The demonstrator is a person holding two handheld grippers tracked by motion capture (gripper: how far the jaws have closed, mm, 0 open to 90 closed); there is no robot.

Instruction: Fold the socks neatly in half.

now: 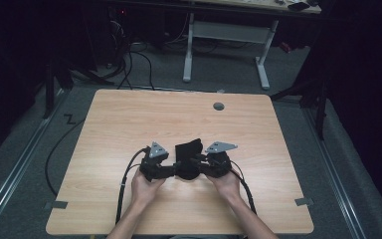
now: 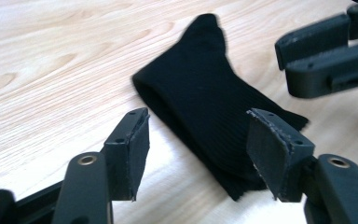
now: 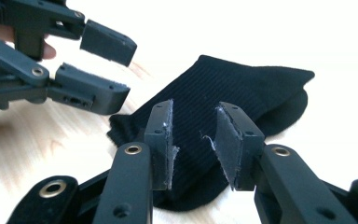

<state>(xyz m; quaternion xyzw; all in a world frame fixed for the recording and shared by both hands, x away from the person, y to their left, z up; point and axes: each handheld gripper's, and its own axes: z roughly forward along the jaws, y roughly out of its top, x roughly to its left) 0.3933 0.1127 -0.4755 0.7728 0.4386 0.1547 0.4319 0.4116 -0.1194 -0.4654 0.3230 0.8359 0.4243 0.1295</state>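
Two grippers, one black sock (image 1: 188, 158) between them on the wooden table (image 1: 129, 124).

Left gripper (image 2: 198, 156): jaws spread wide, nothing pinched. In the left gripper view the sock lies flat just ahead of the tips and runs away from them at a slant. Its near end reaches into the gap on the right-hand jaw's side; that pad hides part of the near edge, so I cannot tell whether pad and cloth touch. The left-hand pad is clear of the fabric, bare wood under it.

Right gripper (image 3: 193, 144): jaws part-open, pads frayed at the edges, nothing clamped. In the right gripper view the sock sits straight ahead and below the tips. The ribbed cloth shows through the gap and runs on past both pads. Contact with the cloth can't be told here.

The two face each other across the sock. In the high view the left gripper (image 1: 155, 167) sits at the sock's left edge and the right gripper (image 1: 214, 162) at its right edge, both at its near end. The sock's far end sticks out beyond both sets of tips. One hand (image 1: 146, 186) behind the left gripper, the other hand (image 1: 226, 185) behind the right.
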